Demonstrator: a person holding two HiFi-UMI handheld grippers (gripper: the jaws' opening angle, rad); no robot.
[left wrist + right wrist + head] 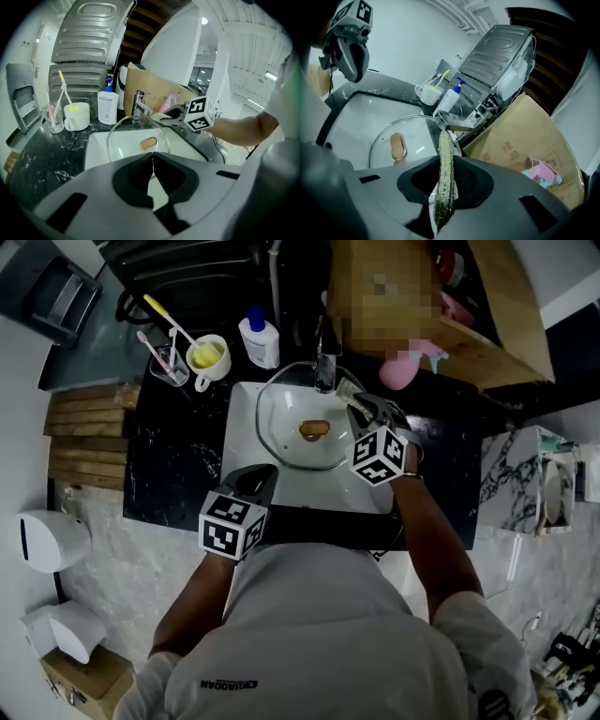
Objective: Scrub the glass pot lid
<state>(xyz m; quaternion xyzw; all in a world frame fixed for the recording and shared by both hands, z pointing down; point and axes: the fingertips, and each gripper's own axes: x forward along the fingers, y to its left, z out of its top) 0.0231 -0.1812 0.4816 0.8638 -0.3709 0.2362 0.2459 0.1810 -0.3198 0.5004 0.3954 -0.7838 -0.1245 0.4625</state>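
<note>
The glass pot lid (298,418) with its copper knob (315,429) lies in the white sink (246,409), its far rim under the faucet (324,369). My right gripper (362,412) is at the lid's right rim, shut on a glittery green scrub pad (445,150) that sticks out toward the spout (454,126). My left gripper (259,476) hovers at the lid's near left edge. Its jaws (152,161) are shut with nothing seen between them. In the left gripper view the lid (133,140) stands just beyond the jaws, which hide its near rim.
On the black marble counter (178,456) stand a yellow-filled mug (208,356), a glass of toothbrushes (169,362) and a soap bottle (259,338). A cardboard box (403,296) and a pink object (403,369) sit behind the sink at the right.
</note>
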